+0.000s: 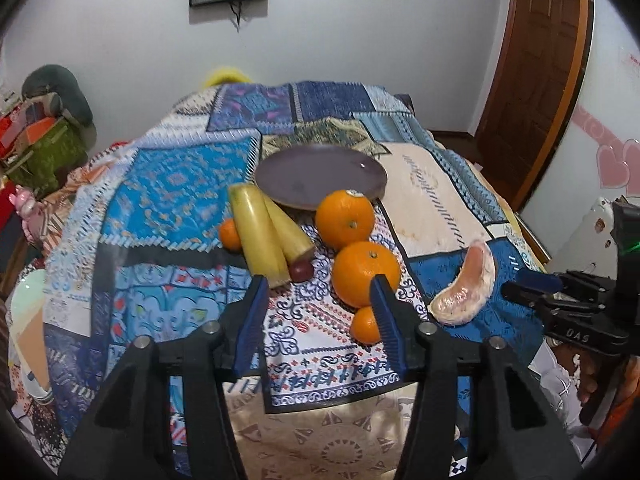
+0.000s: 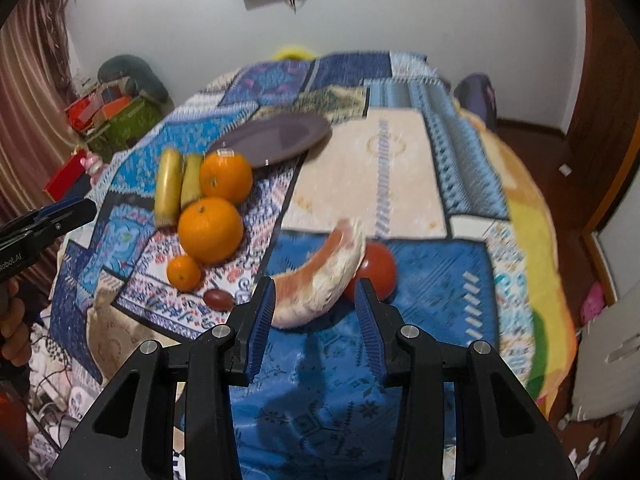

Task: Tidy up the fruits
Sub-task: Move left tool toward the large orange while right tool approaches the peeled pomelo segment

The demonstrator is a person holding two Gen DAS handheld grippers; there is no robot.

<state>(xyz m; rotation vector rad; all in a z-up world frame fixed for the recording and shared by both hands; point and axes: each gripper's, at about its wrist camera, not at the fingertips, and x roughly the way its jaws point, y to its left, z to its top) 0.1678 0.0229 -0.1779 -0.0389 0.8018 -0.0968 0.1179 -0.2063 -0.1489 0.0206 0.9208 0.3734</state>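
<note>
A dark purple plate (image 1: 320, 178) lies on the patterned cloth, also seen in the right wrist view (image 2: 276, 140). In front of it lie two bananas (image 1: 264, 236), two large oranges (image 1: 346, 218) (image 1: 366, 272), two small tangerines (image 1: 366, 324) (image 1: 230, 234) and a red grape (image 1: 301, 270). A peeled pomelo wedge (image 2: 320, 276) lies at the right, with a red tomato (image 2: 378, 268) behind it. My left gripper (image 1: 318, 292) is open and empty, just short of the near orange. My right gripper (image 2: 316, 296) is open, its jaws on either side of the pomelo wedge's near end.
The cloth-covered table (image 1: 180, 184) drops off at its edges. Boxes and bags (image 1: 44, 136) stand at the left wall. A wooden door (image 1: 536, 60) is at the right. A second grape (image 2: 218, 299) lies near the small tangerine (image 2: 184, 272).
</note>
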